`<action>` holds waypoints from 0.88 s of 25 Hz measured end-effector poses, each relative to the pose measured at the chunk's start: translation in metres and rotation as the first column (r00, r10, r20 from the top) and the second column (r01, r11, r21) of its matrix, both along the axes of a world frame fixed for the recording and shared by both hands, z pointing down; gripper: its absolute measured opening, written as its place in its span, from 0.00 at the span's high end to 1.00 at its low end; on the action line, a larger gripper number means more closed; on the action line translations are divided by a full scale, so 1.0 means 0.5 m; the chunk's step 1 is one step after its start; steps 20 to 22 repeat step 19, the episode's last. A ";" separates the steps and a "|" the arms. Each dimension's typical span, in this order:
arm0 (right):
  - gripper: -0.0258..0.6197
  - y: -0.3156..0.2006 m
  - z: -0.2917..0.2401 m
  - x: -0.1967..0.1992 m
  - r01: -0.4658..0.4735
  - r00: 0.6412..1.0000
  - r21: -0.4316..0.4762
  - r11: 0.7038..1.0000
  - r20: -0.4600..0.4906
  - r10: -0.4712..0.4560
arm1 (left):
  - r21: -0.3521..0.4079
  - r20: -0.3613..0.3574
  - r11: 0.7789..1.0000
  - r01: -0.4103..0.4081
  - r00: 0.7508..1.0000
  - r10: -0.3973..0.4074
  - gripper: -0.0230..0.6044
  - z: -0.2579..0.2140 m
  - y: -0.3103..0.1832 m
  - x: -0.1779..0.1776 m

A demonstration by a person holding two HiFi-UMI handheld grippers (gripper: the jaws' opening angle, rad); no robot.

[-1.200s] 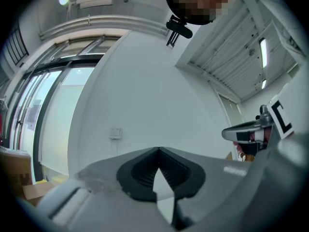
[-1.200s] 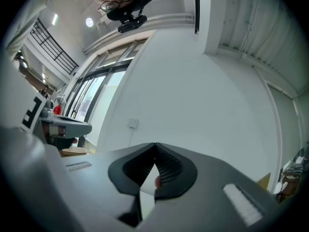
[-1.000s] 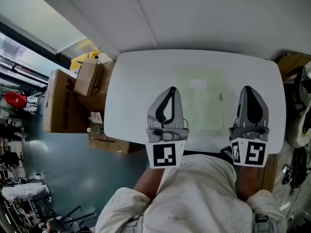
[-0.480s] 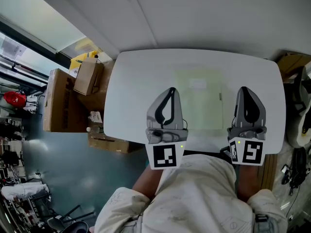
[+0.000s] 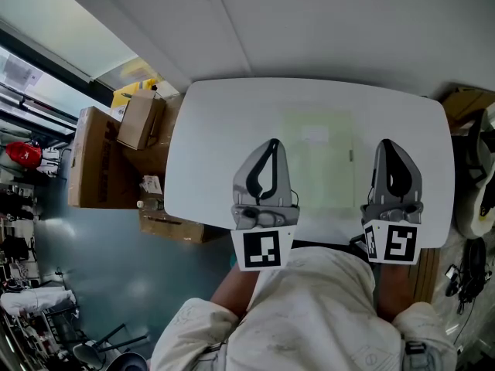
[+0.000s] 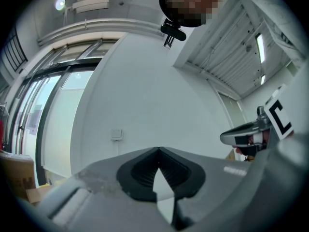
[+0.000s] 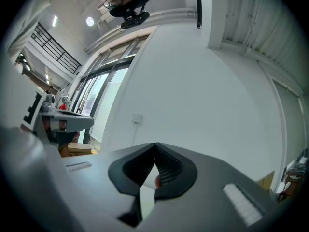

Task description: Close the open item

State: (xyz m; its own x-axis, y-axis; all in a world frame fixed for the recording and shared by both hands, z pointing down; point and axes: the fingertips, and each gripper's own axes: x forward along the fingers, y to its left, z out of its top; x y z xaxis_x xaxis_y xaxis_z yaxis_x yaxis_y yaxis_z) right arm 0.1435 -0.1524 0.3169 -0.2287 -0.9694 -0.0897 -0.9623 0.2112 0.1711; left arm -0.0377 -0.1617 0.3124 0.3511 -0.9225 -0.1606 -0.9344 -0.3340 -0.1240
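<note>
A pale green, see-through flat pouch or folder (image 5: 317, 165) lies on the white table (image 5: 209, 137), with a small white label near its far end. Whether it is open cannot be told from here. My left gripper (image 5: 271, 141) hovers over the pouch's left edge, jaws shut and empty. Past its right edge my right gripper (image 5: 387, 142) is also shut on nothing. Both gripper views look up at the wall and ceiling. The left gripper (image 6: 158, 149) and the right gripper (image 7: 155, 144) each show their tips meeting, and neither view shows the pouch.
Cardboard boxes (image 5: 100, 161) stand on the floor left of the table, with a smaller box (image 5: 141, 122) on top. A brown box (image 5: 464, 103) and cables (image 5: 472, 265) sit at the right. A white wall (image 5: 325, 22) runs behind the table.
My right gripper has shifted slightly to the left. The left gripper and the pouch have stayed where they were.
</note>
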 end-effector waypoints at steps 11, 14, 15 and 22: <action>0.96 -0.003 -0.003 -0.001 0.009 1.000 0.000 1.000 0.001 -0.009 | -0.001 0.003 1.000 -0.004 1.000 0.004 0.96 -0.005 -0.004 0.005; 0.96 -0.004 -0.004 0.000 0.011 1.000 -0.001 1.000 0.000 -0.011 | 0.003 0.002 1.000 -0.002 1.000 0.002 0.96 -0.006 -0.005 0.006; 0.96 -0.004 -0.004 0.001 0.012 1.000 -0.002 1.000 0.000 -0.012 | 0.004 0.002 1.000 -0.002 1.000 0.002 0.96 -0.006 -0.005 0.007; 0.96 -0.002 -0.001 0.004 0.012 1.000 -0.010 1.000 0.002 -0.012 | -0.006 -0.004 1.000 -0.002 1.000 0.002 0.96 0.000 -0.004 0.010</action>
